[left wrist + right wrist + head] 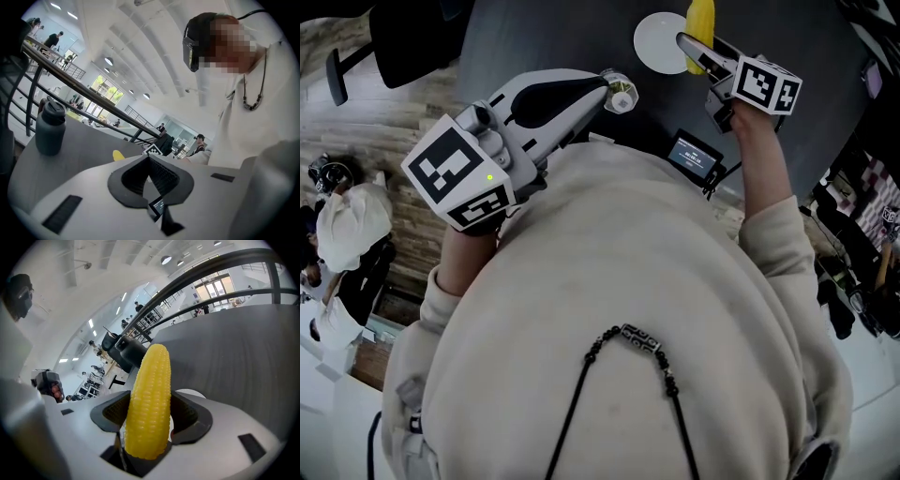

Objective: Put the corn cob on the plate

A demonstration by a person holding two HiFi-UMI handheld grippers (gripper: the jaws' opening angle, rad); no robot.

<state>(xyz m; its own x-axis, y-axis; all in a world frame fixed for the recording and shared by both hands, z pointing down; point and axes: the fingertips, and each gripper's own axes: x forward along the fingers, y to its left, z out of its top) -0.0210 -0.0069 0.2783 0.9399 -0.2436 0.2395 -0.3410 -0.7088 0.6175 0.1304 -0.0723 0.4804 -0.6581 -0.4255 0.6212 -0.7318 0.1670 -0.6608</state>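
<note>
While the right gripper (149, 420) clamps the corn cob (149, 390), half-hiding the plate (656, 42), the left gripper (149, 180) is closed.

Dark table (544, 37), wood floor (366, 122)

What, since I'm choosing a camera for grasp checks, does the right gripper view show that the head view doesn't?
Only the right gripper view: the right gripper with jaws clamping the yellow corn cob at its sides. Only the head view: the left gripper and a small black screen device. Both: the cob, the round white plate, the dark grey table.
</note>
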